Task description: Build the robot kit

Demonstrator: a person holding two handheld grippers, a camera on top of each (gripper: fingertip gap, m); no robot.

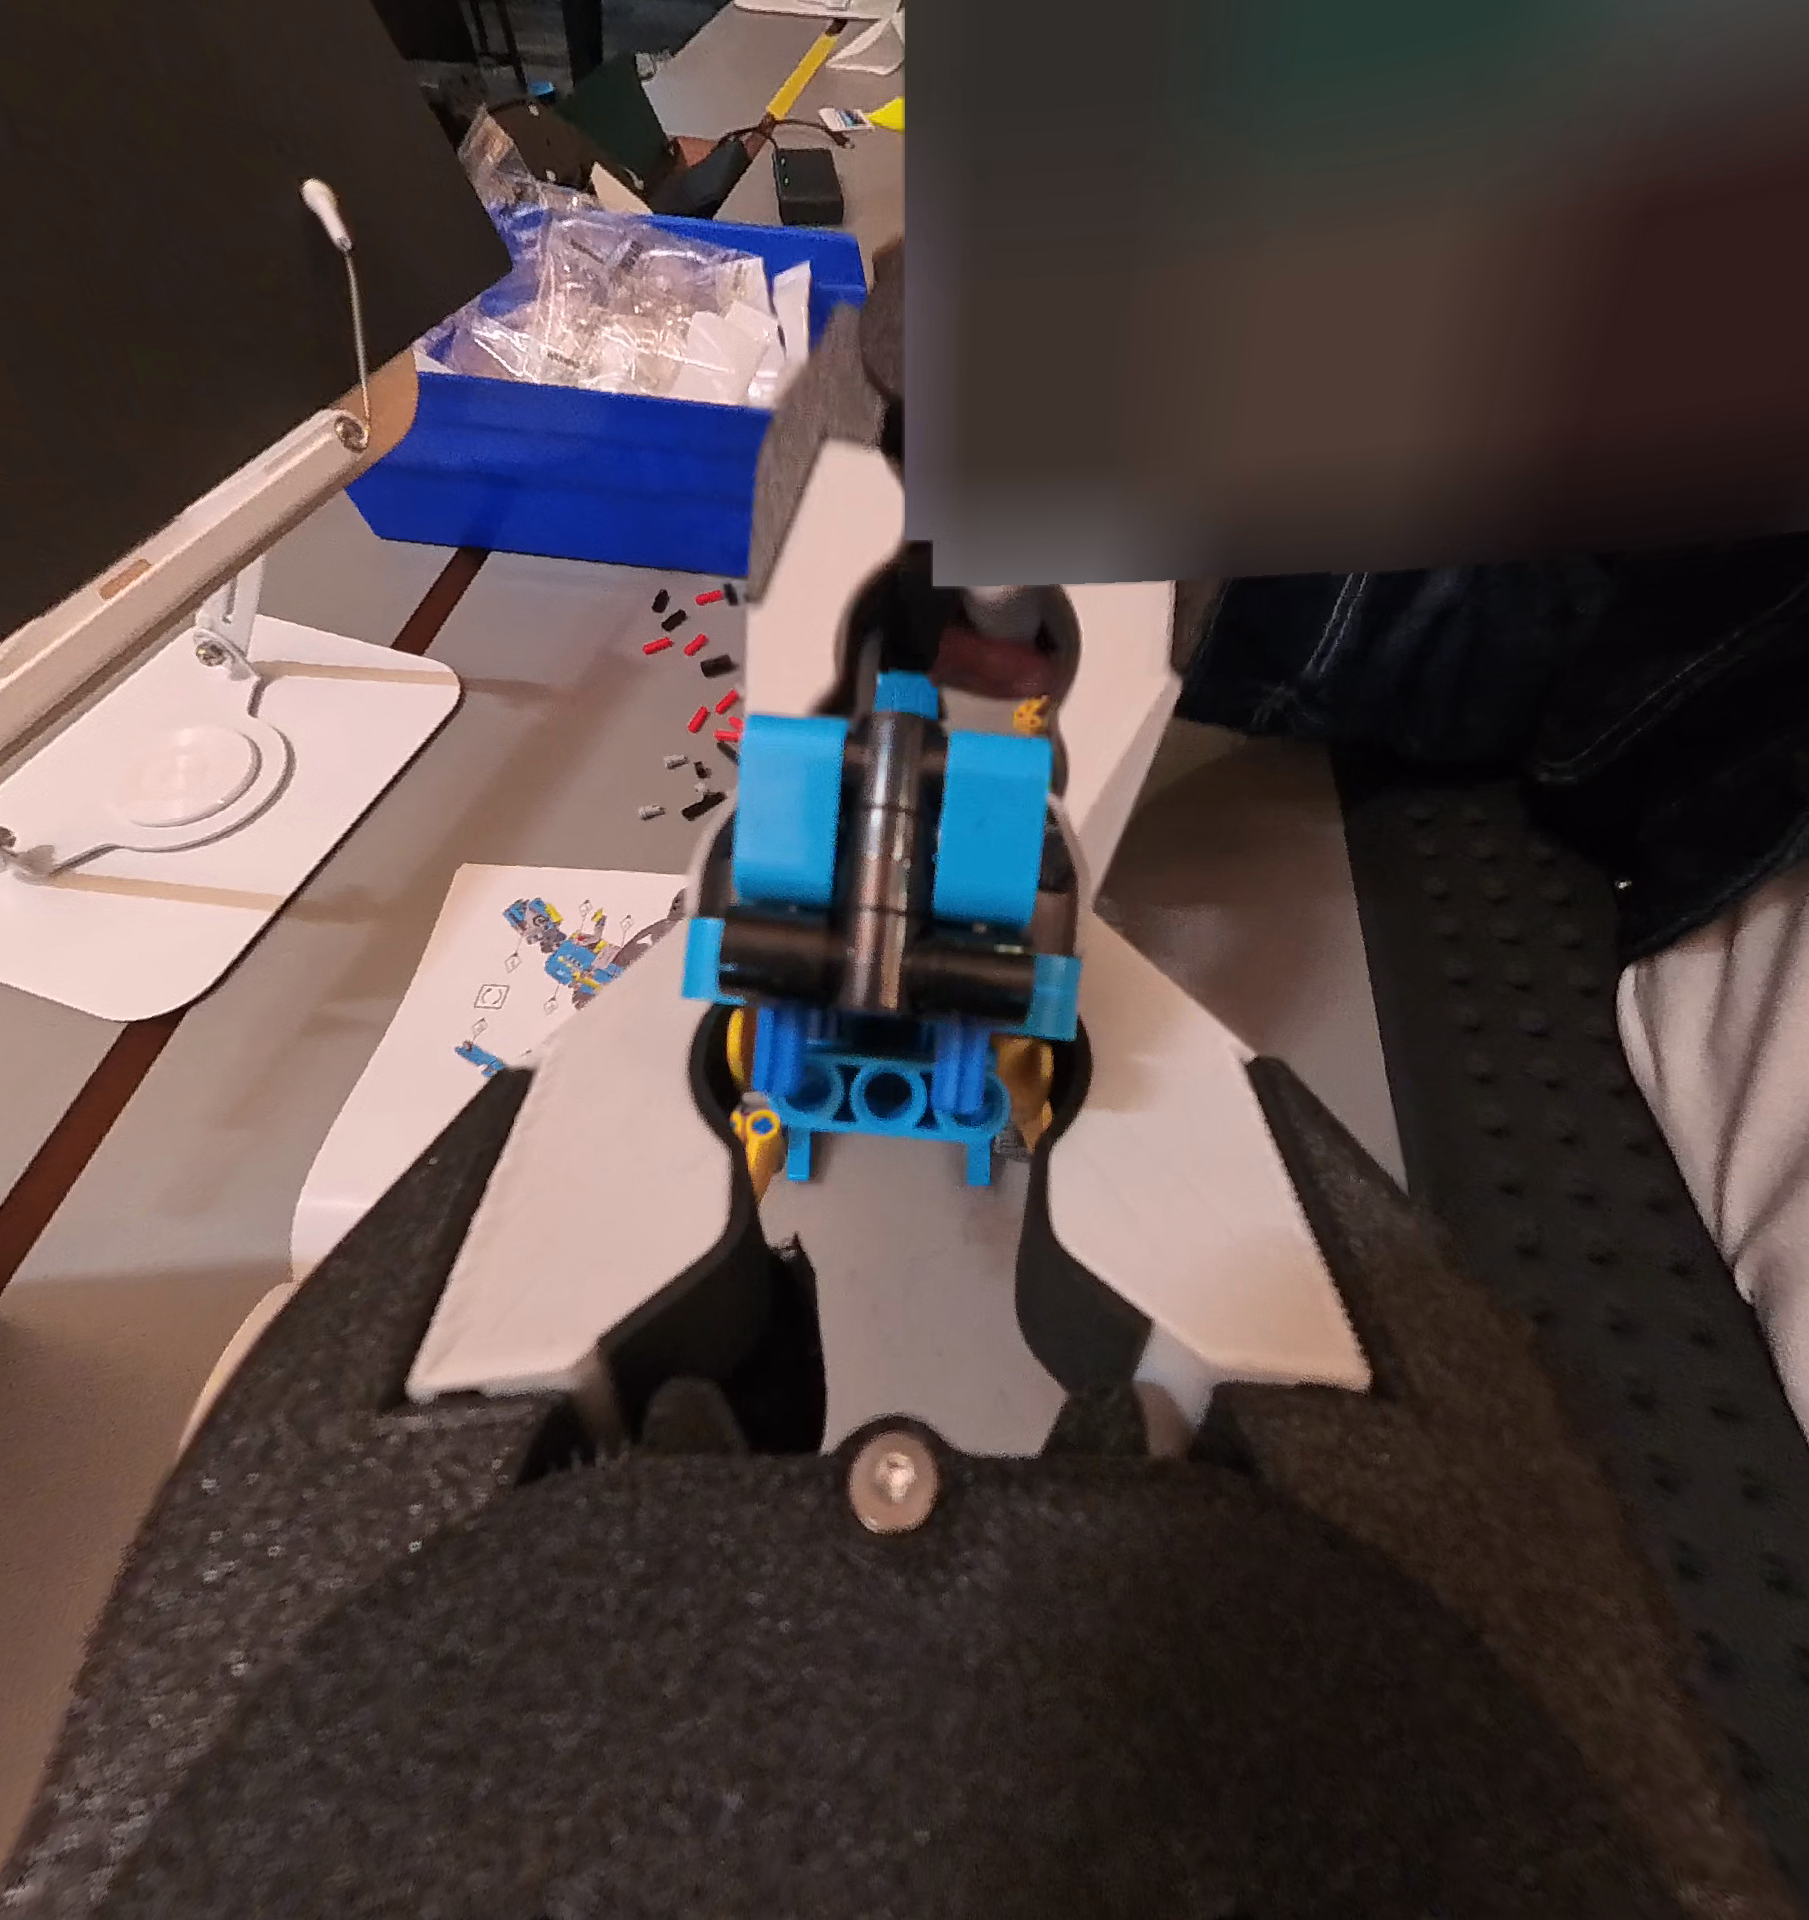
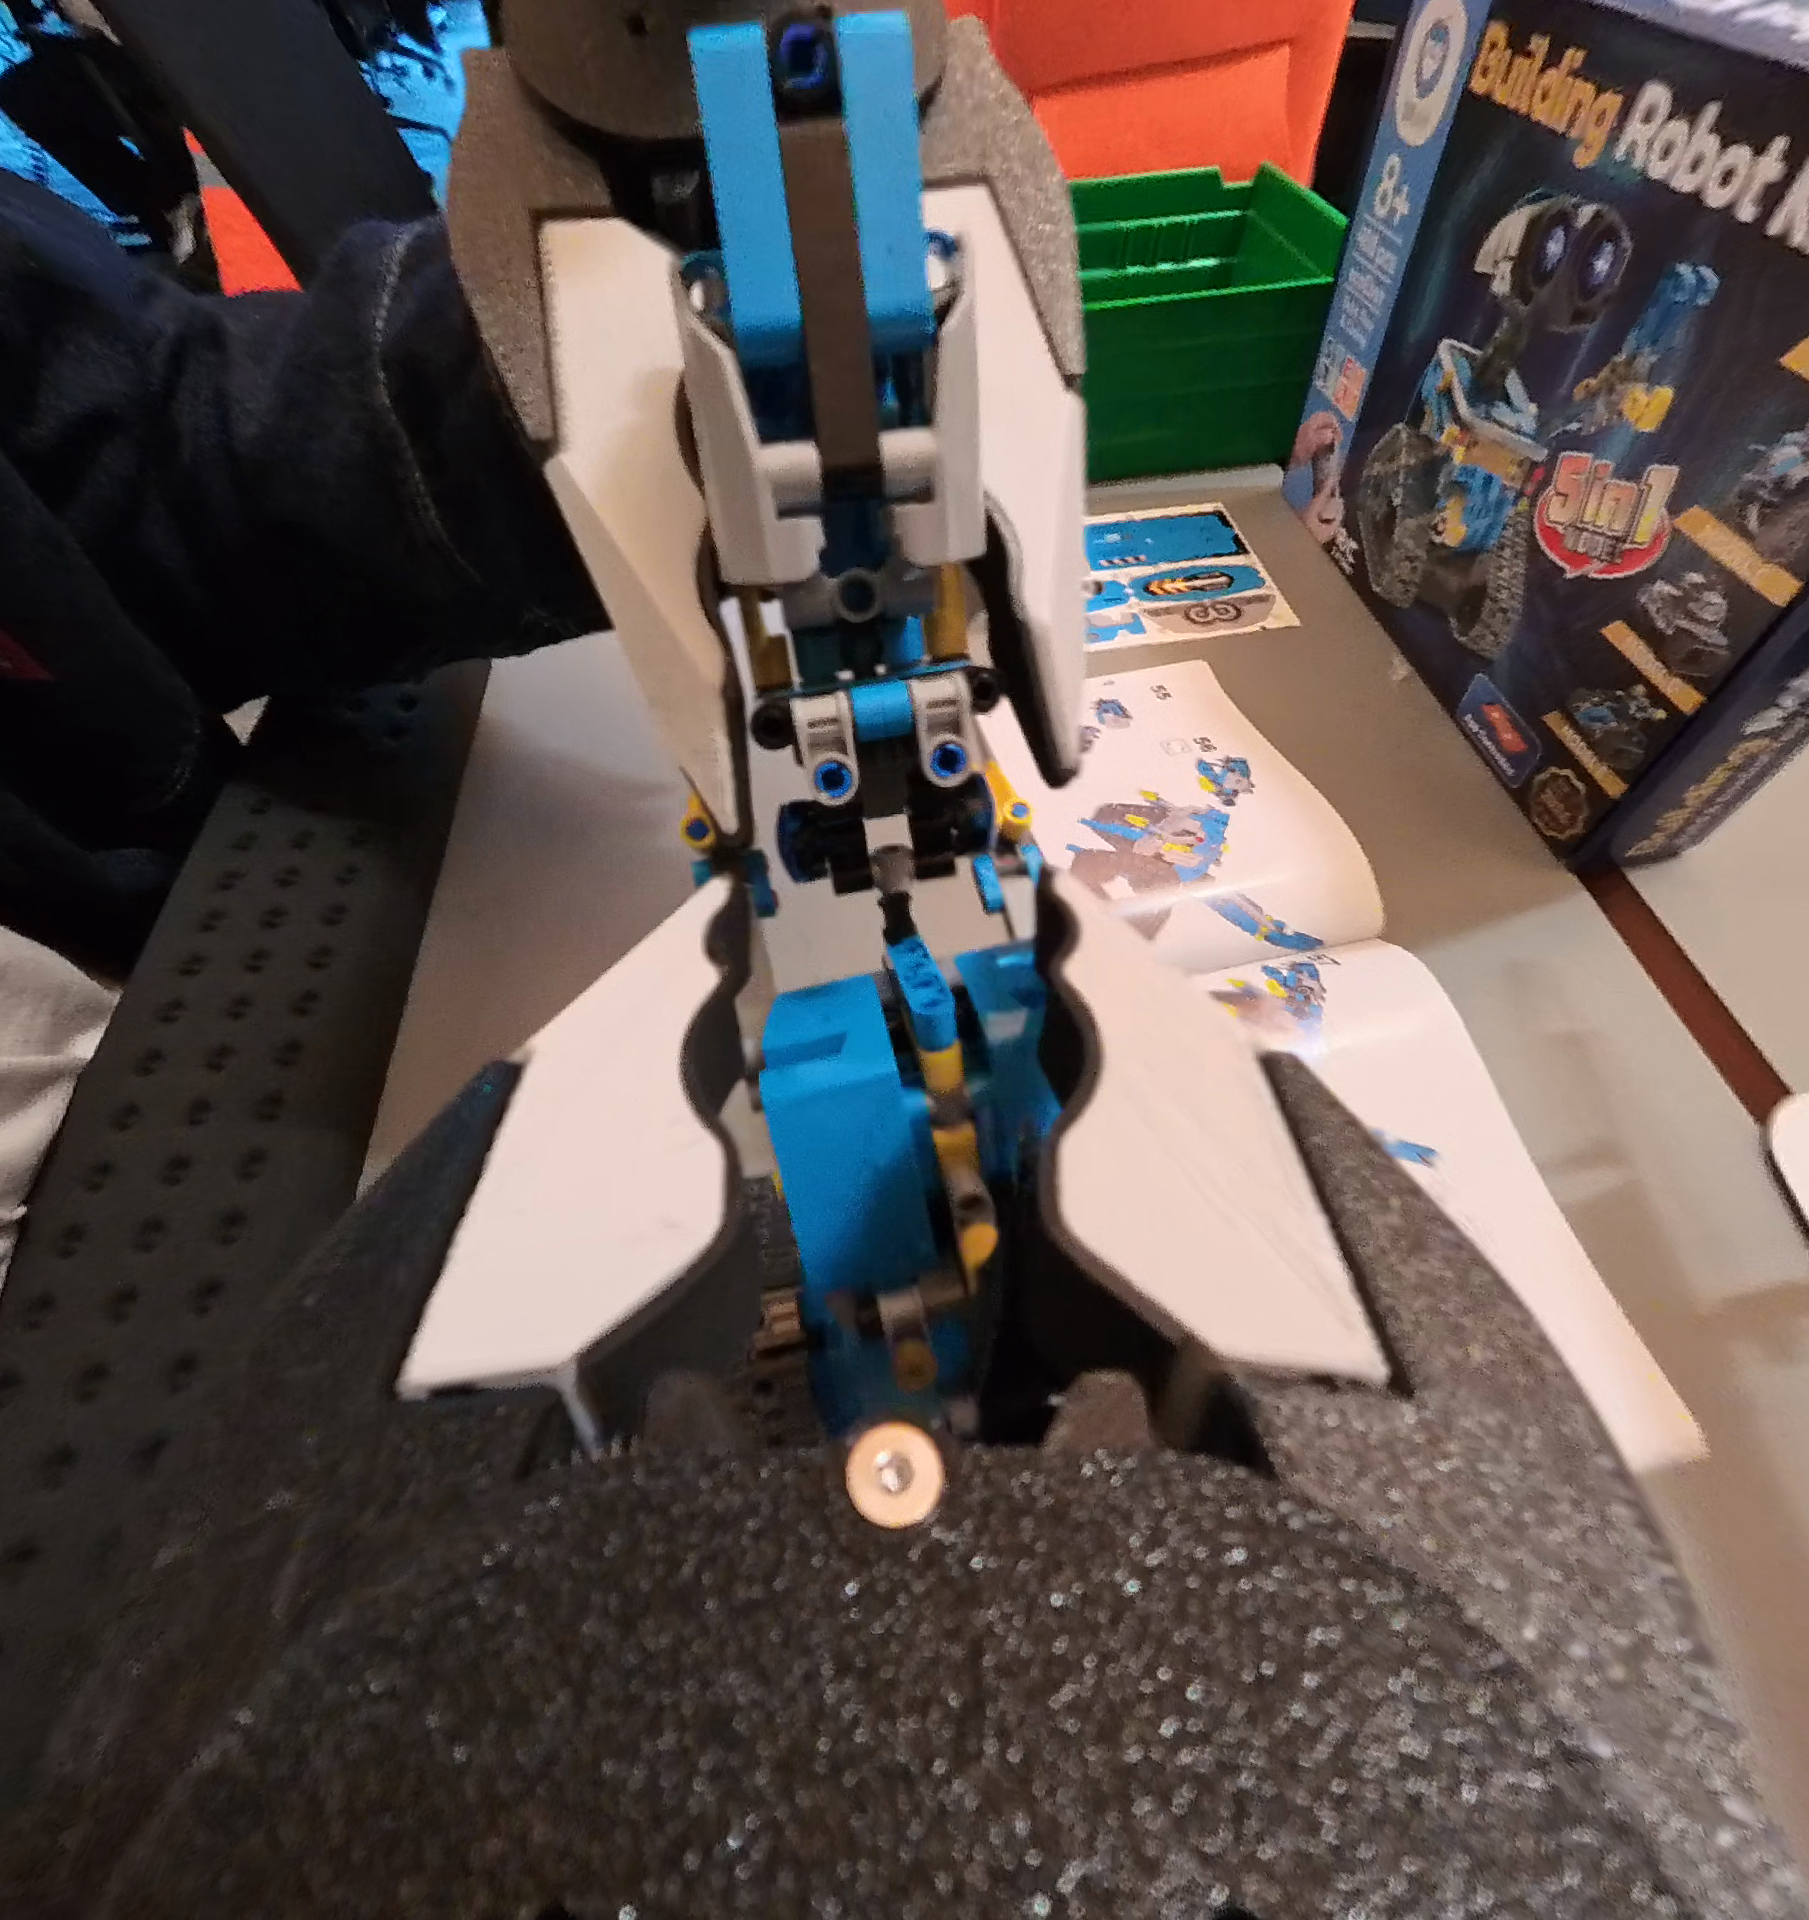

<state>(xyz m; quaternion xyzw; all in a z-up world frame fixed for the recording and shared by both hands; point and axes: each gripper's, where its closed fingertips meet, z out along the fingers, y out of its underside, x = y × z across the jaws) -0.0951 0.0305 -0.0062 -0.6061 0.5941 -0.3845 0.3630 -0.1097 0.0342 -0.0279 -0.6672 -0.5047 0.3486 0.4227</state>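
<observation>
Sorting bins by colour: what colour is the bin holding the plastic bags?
Blue bin, clearest in the left wrist view.

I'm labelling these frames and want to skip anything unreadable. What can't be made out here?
- Left wrist view: the top right is covered by a blur patch; the far end of the blue brick model runs behind it.
- Left wrist view: the red and black pins are too small to tell apart by type.
- Right wrist view: the model's near end sinks into the right claw, hiding its contact points.
- Right wrist view: the kit box is cut by the right edge.
</observation>
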